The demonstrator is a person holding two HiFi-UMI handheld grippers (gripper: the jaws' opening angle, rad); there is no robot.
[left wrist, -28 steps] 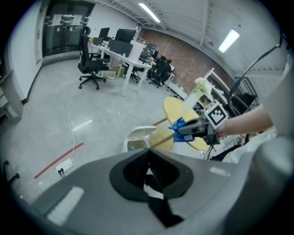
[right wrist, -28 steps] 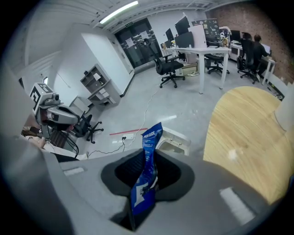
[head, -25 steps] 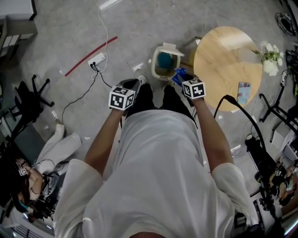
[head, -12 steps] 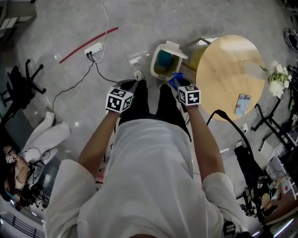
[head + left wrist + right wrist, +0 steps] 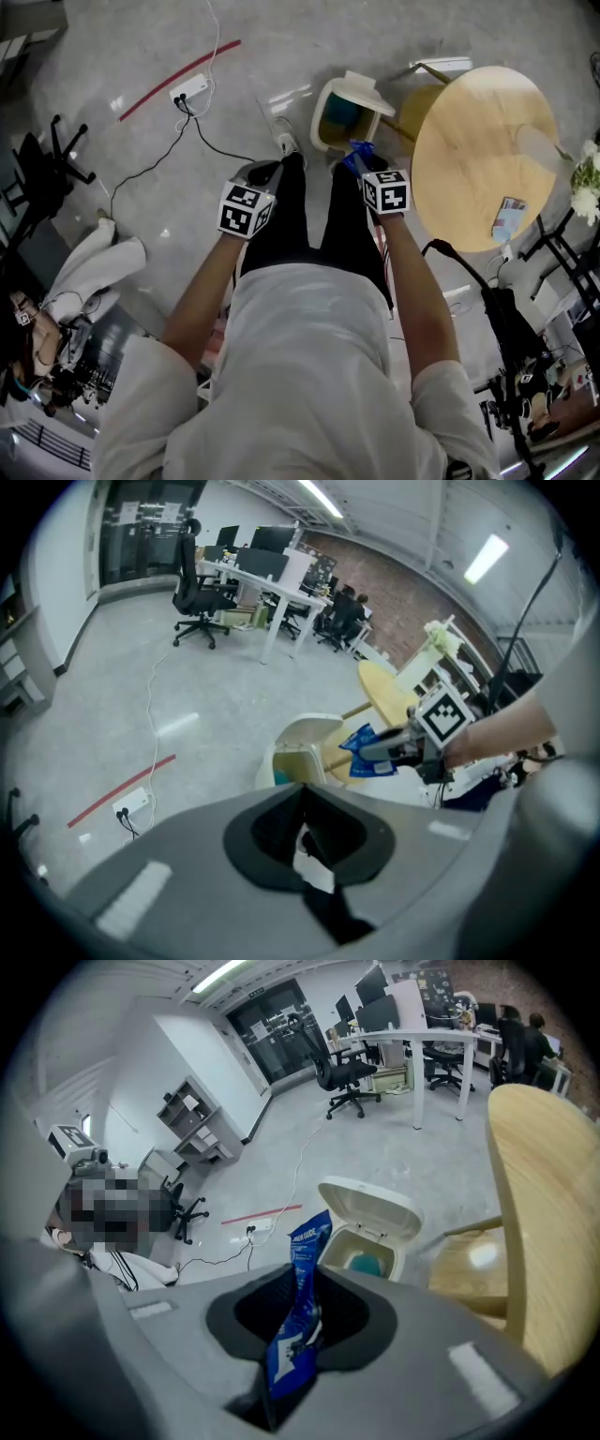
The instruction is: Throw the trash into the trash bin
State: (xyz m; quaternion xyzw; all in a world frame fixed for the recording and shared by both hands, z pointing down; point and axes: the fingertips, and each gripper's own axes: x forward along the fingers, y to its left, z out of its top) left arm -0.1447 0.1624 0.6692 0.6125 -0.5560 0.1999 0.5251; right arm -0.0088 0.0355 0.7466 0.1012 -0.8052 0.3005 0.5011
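Observation:
A cream trash bin (image 5: 320,116) stands on the floor with its lid (image 5: 362,90) flipped up and something teal (image 5: 361,1263) inside. My right gripper (image 5: 360,161) is shut on a blue wrapper (image 5: 356,153), just short of the bin's near rim. The wrapper (image 5: 302,1288) sticks up between the jaws in the right gripper view, with the bin (image 5: 375,1232) beyond it. My left gripper (image 5: 265,172) hangs to the left over the person's dark trouser leg. Its jaws meet at the tips (image 5: 300,799), and I make out nothing held. The left gripper view shows the bin (image 5: 298,752) and the wrapper (image 5: 368,755) ahead.
A round wooden table (image 5: 478,141) stands right of the bin, with a small card (image 5: 509,217) on it and flowers (image 5: 589,178) at its edge. On the floor to the left lie a power strip (image 5: 187,92), cables and red tape (image 5: 178,79). A black chair base (image 5: 56,161) and a seated person (image 5: 89,277) are far left.
Both grippers have sunk lower in front of the person. The right one, still holding the blue wrapper, stays at the bin's near rim. The head view has shifted.

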